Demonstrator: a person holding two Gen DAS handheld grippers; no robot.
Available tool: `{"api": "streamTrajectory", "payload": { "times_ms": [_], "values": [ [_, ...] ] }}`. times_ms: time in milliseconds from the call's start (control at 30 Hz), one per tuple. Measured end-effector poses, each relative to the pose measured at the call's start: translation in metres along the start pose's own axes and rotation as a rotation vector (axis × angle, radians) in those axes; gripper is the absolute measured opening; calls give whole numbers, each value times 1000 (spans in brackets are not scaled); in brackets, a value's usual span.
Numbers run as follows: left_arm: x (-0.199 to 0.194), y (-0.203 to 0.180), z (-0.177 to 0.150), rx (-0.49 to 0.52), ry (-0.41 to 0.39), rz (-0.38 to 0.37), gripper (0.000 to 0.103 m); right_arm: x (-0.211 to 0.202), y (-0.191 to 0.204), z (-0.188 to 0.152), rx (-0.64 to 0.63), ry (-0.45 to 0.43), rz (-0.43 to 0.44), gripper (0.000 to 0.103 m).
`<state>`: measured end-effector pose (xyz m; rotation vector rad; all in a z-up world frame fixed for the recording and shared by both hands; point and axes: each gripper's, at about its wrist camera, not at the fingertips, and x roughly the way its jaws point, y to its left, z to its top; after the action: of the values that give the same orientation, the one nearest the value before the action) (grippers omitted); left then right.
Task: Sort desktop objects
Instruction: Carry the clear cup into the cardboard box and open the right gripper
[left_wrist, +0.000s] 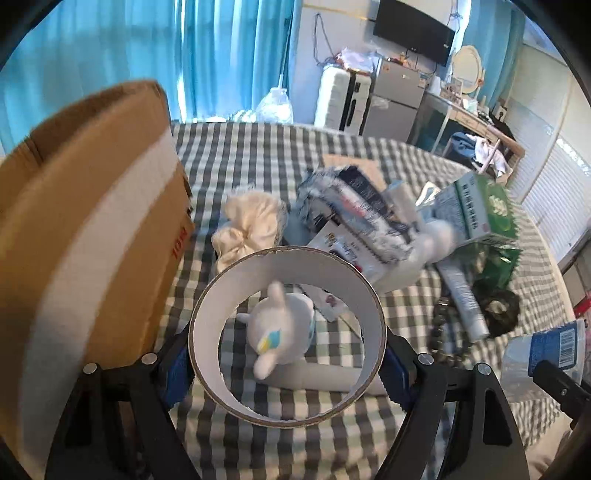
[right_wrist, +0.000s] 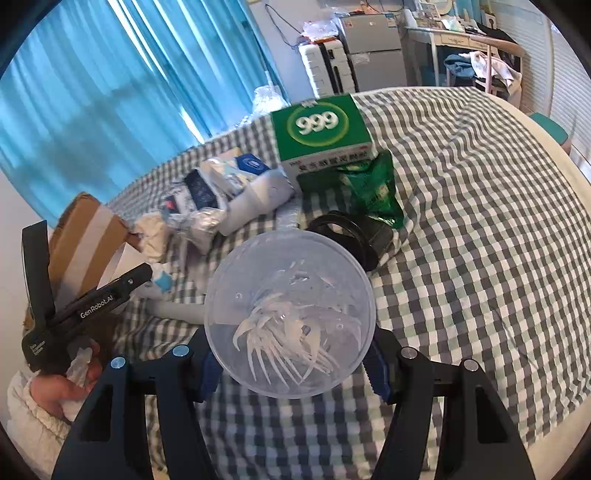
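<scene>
My left gripper (left_wrist: 288, 369) is shut on a wide tape roll (left_wrist: 280, 266), its pads pressing the roll's outer sides above the checked tablecloth (left_wrist: 258, 155). Through the ring a white plush toy (left_wrist: 280, 325) shows lying on the cloth. My right gripper (right_wrist: 293, 369) is shut on a round clear plastic tub (right_wrist: 291, 295) with several white floss picks inside. An open cardboard box (left_wrist: 92, 221) stands close on the left of the left gripper and shows in the right wrist view as well (right_wrist: 85, 229). A hand (right_wrist: 55, 391) holds the left gripper there.
A pile lies mid-table: green 999 box (right_wrist: 321, 129), green sachet (right_wrist: 373, 188), black band (right_wrist: 347, 232), white bottle (right_wrist: 258, 203), cream scrunchie (left_wrist: 251, 225), tube (left_wrist: 465, 295). The round table's edge (right_wrist: 546, 147) curves along the right. Curtains, a fridge and a desk stand behind.
</scene>
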<state>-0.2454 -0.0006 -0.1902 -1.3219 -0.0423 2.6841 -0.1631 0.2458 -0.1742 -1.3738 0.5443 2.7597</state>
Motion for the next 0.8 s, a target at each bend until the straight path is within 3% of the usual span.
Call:
{"api": "streamTrajectory", "payload": {
  "times_ms": [467, 700, 800],
  "values": [
    [-128, -11, -2, 0, -139, -35, 84, -110, 48, -3, -60, -157, 63, 63],
    [-190, 18, 7, -28, -232, -12, 84, -158, 113, -5, -181, -252, 132, 63],
    [-216, 37, 11, -35, -269, 19, 84, -166, 145, -4, -214, -246, 191, 63]
  ]
}}
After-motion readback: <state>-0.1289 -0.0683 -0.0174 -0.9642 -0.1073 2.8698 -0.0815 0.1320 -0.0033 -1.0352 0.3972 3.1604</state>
